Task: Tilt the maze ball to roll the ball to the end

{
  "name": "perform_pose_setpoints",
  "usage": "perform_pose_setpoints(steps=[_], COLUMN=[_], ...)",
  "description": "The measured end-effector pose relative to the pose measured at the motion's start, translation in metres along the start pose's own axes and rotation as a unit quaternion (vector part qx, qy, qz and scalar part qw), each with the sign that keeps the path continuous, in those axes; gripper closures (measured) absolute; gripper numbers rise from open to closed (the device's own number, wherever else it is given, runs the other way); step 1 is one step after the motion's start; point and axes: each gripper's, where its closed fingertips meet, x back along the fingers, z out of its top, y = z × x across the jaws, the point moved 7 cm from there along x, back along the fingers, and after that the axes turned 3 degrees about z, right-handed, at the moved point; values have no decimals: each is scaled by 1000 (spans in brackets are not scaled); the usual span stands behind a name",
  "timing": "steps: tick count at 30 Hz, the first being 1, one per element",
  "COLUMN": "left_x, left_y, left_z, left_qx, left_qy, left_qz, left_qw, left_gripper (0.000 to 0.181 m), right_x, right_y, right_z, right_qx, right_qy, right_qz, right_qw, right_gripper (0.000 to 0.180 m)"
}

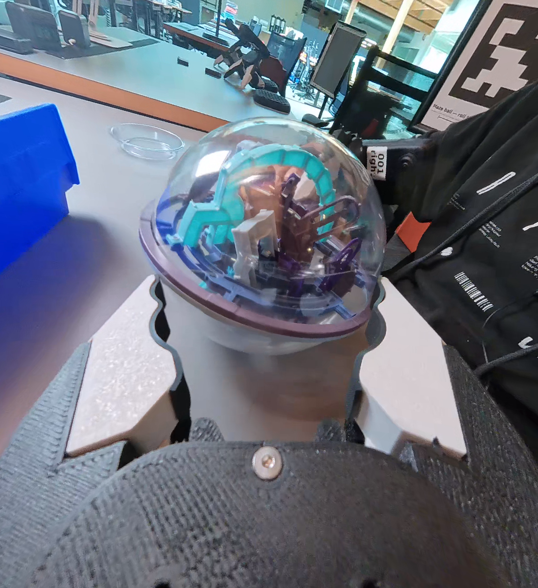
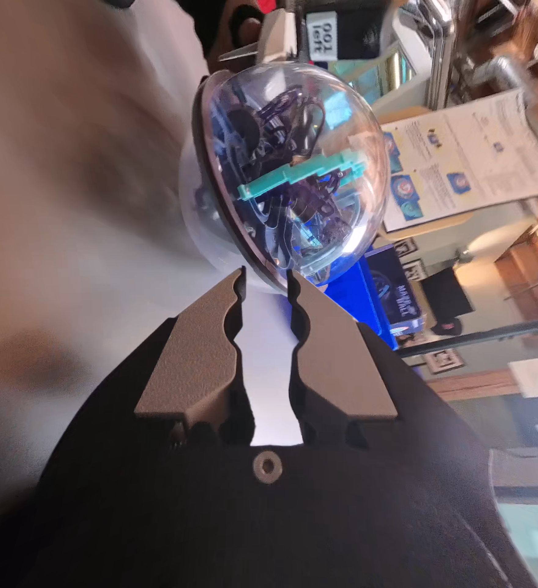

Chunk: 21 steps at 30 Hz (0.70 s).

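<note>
The maze ball [image 1: 261,229] is a clear dome over teal, purple and brown tracks, with a purple rim band and a white lower half. It is held tilted above the table. My left gripper [image 1: 267,286] is shut on its white lower half, one finger on each side. My right gripper [image 2: 266,273] is shut on the rim band at the edge of the maze ball [image 2: 293,171]. The right gripper also shows in the left wrist view [image 1: 385,178], touching the dome's far right side. The left gripper shows in the right wrist view [image 2: 277,41], beyond the ball. I cannot make out the small ball inside.
A blue bin [image 1: 16,191] stands on the grey table [image 1: 102,286] to the left. A clear shallow dish [image 1: 147,144] lies behind the ball. A person's black hooded top [image 1: 484,254] fills the right side. A black-and-white marker board [image 1: 499,54] stands at the back right.
</note>
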Motion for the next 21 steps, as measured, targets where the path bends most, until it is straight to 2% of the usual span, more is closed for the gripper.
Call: perform_pose_setpoints(steps=[1,5,9,11,16,21], left_x=[1,3,4,5,10,10], left_y=[0,-1,0,0,-1,1], left_z=[-1,-4,-3,-2,-2,-10], left_qx=[0,7,9,11,5,-38], left_qy=[3,7,15,16,23,-35], left_qz=[6,16,20,21,40,51], left_qw=[1000,1000,1000,1000,999,997], left_gripper=[56,59,63,66,65,52], right_x=[0,-5,-12,-20,-31,-36], right_y=[2,9,21,22,23,29], right_z=[-1,-11,-12,-11,-12,-16], right_qx=[-31,-199,-315,-342,-331,-328], right_qy=[4,-13,-11,-10,1,16], right_qz=[5,62,100,125,133,140], right_qw=[999,978,944,931,934,934], right_gripper=[149,106,88,81,83,89])
